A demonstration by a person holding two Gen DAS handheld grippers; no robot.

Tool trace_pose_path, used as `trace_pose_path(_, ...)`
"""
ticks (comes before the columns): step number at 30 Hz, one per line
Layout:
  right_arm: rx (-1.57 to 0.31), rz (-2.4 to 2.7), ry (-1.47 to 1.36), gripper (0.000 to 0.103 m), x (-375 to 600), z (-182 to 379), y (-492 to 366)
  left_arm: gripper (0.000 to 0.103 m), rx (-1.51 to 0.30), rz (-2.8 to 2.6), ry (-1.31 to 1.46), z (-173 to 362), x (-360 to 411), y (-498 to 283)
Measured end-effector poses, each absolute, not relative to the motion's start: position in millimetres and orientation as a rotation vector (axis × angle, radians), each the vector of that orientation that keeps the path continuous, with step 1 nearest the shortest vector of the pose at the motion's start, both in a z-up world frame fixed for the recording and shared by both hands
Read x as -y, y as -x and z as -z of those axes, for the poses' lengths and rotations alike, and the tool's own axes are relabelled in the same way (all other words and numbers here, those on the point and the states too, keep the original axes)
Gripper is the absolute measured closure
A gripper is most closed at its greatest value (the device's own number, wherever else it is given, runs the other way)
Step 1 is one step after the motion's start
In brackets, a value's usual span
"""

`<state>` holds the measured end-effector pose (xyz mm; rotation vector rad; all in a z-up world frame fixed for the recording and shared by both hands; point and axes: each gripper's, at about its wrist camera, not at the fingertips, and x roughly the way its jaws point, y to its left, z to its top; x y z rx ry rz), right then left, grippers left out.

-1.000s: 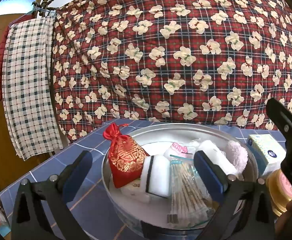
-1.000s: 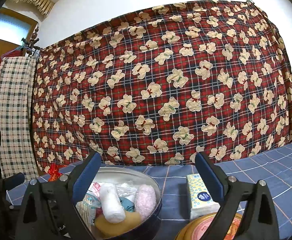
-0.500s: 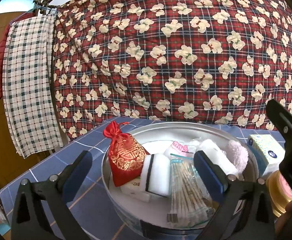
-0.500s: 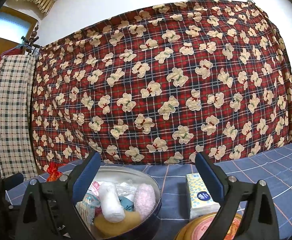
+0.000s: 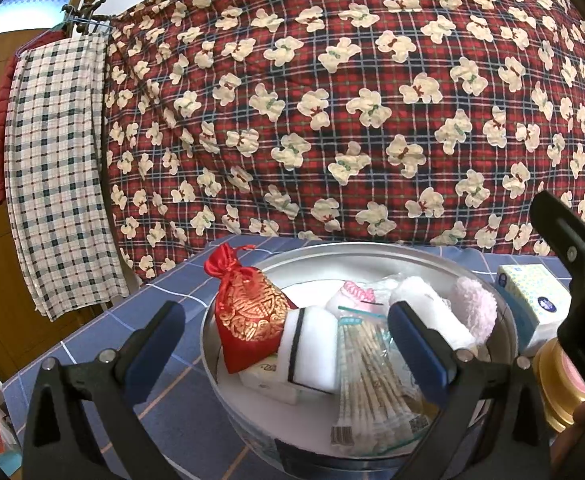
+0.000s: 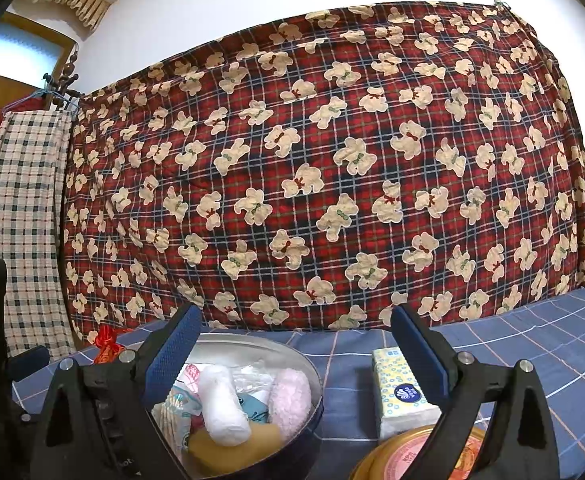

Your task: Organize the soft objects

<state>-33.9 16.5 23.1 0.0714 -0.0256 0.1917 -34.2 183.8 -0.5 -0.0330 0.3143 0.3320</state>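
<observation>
Both tongs, left (image 5: 282, 338) and right (image 6: 296, 344), wide open, empty. Best to drop left straight onto the red pouch (image 5: 250, 312) lower centre, pinch mid-body.

Tin (image 5: 510, 320) packed full; tissue pack (image 6: 402, 394) close beside; blue cloth (image 6: 532, 336) right open.

We see our left hand-held gripper (image 5: 282, 338) and right hand-held gripper (image 6: 296, 344) built alike: matte black angular frames, silver round screws at the joints, and flat dark blue pads (image 6: 174, 346) lining the inner face of each finger.
</observation>
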Motion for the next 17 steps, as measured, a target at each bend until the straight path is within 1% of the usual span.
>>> trace_pose_path(17, 0.027, -0.194, -0.067, 0.006, -16.3, -23.4, 34.2, 0.0, -0.327, -0.301, 0.04, 2.1, -183.7, 32.1)
